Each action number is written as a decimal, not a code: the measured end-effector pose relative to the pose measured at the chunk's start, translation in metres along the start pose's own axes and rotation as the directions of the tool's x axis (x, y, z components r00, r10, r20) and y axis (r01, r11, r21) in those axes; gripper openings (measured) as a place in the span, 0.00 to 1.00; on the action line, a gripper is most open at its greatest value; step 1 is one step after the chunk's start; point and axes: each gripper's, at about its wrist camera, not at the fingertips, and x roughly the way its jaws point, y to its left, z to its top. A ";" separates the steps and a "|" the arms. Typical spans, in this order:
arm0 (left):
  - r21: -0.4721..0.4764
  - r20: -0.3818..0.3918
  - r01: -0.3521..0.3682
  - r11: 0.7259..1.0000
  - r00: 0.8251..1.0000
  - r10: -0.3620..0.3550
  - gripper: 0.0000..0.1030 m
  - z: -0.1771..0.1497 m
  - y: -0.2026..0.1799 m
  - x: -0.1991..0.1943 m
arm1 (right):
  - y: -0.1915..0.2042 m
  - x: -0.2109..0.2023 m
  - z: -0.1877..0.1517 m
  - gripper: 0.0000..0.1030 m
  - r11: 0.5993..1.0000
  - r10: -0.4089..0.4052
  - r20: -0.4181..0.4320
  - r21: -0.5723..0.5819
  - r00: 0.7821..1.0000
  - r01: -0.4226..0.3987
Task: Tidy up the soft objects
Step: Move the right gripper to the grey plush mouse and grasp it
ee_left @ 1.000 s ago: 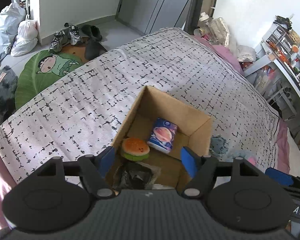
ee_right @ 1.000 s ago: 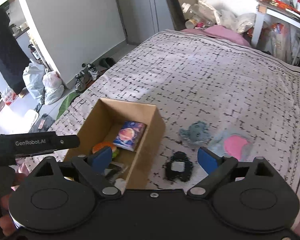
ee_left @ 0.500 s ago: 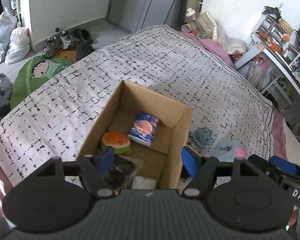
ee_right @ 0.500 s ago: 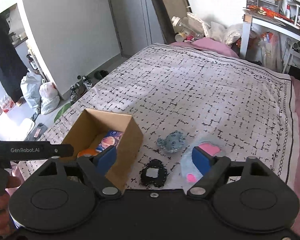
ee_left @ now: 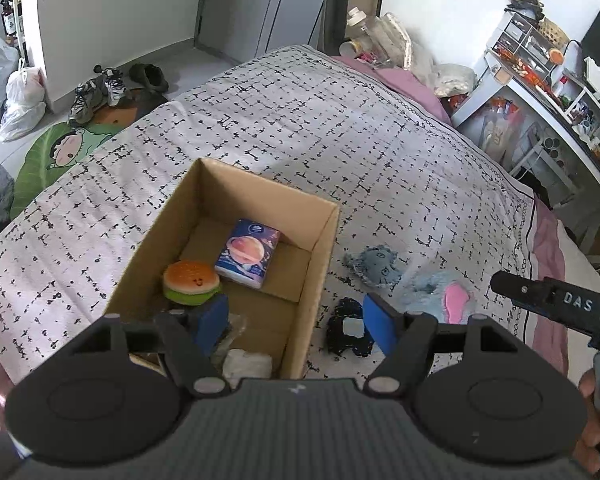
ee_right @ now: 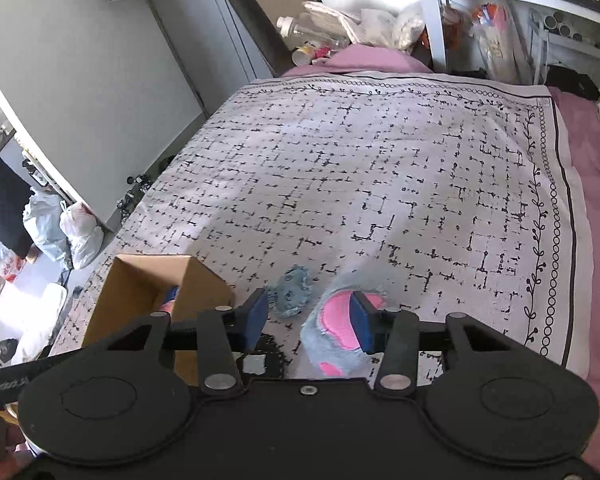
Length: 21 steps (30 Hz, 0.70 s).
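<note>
right gripper [ee_right: 309, 322] fingers spread, empty, over grey-pink plush [ee_right: 334, 334] on bed [ee_right: 380, 168] | left gripper [ee_left: 295, 324] fingers apart, empty, above cardboard box [ee_left: 320, 256] edge | box holds burger plush [ee_left: 191, 282], tissue pack [ee_left: 247, 253] | blue plush [ee_left: 374, 266], black item [ee_left: 346, 332] beside box

Brown box [ee_left: 324, 240], orange-green burger toy [ee_left: 191, 282], perhaps blue-grey plush [ee_left: 376, 266], black-flecked white bedspread [ee_left: 300, 120].
</note>
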 end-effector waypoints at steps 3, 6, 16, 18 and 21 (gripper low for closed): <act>0.011 -0.001 -0.005 1.000 1.000 0.005 0.71 0.001 -0.005 0.003 | -0.007 0.006 0.004 0.39 1.000 0.015 -0.011 0.013 1.000 -0.015; 0.017 0.003 -0.003 1.000 1.000 0.003 0.71 0.003 -0.011 0.006 | -0.016 0.013 0.005 0.38 0.999 0.023 -0.019 0.034 1.000 -0.022; 0.023 0.043 -0.014 1.000 0.999 0.013 0.70 0.010 -0.029 0.022 | -0.036 0.048 0.000 0.34 0.982 0.130 -0.046 0.141 0.990 -0.123; 0.016 0.048 -0.019 1.000 0.999 0.018 0.70 0.012 -0.032 0.026 | -0.039 0.057 -0.001 0.34 0.981 0.136 -0.063 0.151 0.989 -0.126; 0.009 0.045 -0.020 1.000 0.999 0.019 0.70 0.014 -0.038 0.032 | -0.046 0.068 -0.004 0.35 0.979 0.131 -0.105 0.173 0.986 -0.111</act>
